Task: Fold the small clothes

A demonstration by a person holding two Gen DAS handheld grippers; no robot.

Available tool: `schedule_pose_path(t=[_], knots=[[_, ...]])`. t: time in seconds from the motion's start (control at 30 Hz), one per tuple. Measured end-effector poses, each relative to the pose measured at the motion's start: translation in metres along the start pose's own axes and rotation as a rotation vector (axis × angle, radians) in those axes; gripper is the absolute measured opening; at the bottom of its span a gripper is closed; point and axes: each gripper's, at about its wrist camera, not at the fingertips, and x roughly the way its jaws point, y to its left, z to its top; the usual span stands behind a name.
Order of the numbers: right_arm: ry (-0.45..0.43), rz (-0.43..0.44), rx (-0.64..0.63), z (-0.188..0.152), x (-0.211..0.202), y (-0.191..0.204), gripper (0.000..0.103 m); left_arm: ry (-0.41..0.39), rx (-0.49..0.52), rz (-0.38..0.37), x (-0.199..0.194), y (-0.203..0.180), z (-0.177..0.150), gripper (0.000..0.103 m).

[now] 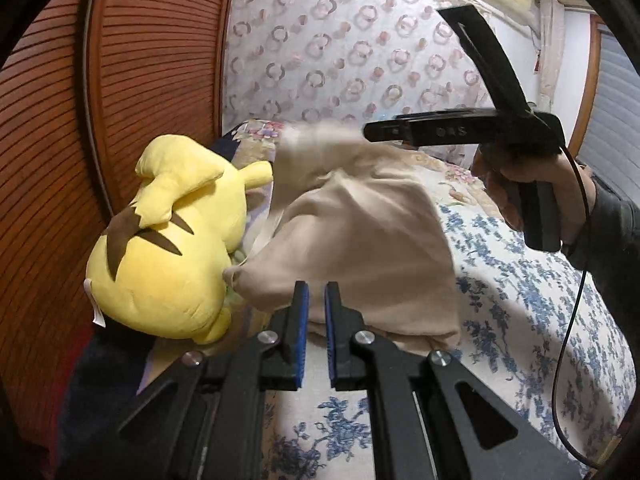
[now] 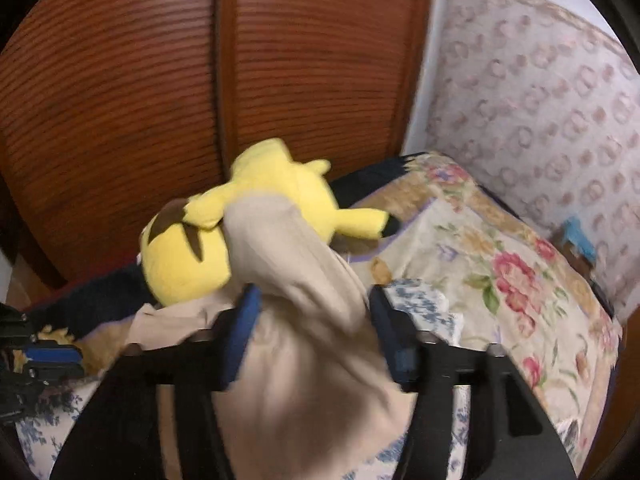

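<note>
The left gripper (image 1: pixel 316 308) has its two blue-padded fingers (image 1: pixel 301 312) close together, with only a thin gap between them. Whether a bit of cloth is pinched between them, I cannot tell. Just past the tips of these fingers lies the beige cloth (image 1: pixel 360 232), a small piece of clothing, bunched up in a soft heap on the bed (image 1: pixel 520 300). The bed has a cover with blue flowers.

To the left of the fingers, touching the cloth, lies a yellow plush toy (image 1: pixel 168 248) with brown stripes on its back. Behind it stands a brown slatted wardrobe door (image 1: pixel 120 80).

Up and to the right of the left fingers, a hand (image 1: pixel 532 192) holds the right gripper (image 1: pixel 408 72). Its fingers stand wide apart, and the lower one is right above the top of the cloth.

In the right wrist view, the right gripper (image 2: pixel 316 332) has its fingers (image 2: pixel 244 332) far apart. The beige cloth (image 2: pixel 304 320) hangs blurred in the gap between them and seems loose, not squeezed. Beyond the fingertips lies the yellow plush toy (image 2: pixel 256 216), and to the right of the fingers is a quilt with pink roses (image 2: pixel 500 264).
</note>
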Motion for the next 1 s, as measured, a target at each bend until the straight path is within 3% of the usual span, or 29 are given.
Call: schedule_pose_path(t=[0.03,0.27,0.4,0.53,1.0], knots=[[-0.004,-0.015,0.022,-0.003,-0.008,-0.005,0.078,-0.003,0.006,-0.003,-0.001,-0.002,0.002,0.007],[-0.069,-0.104,0.161,-0.055,-0.091,-0.023,0.078,-0.046,0.073,-0.008,-0.021,-0.039,0.011,0.027],[-0.101,-0.15,0.231,-0.1,-0.146,-0.021,0.079,-0.065,0.101,-0.017,-0.033,-0.066,0.013,0.028],[-0.146,-0.209,0.304,-0.137,-0.2,-0.018,0.089,-0.074,0.137,-0.035,-0.043,-0.099,0.011,0.028],[-0.255,-0.429,0.445,-0.231,-0.337,0.002,0.089,-0.13,0.219,-0.104,-0.084,-0.2,0.002,0.029]])
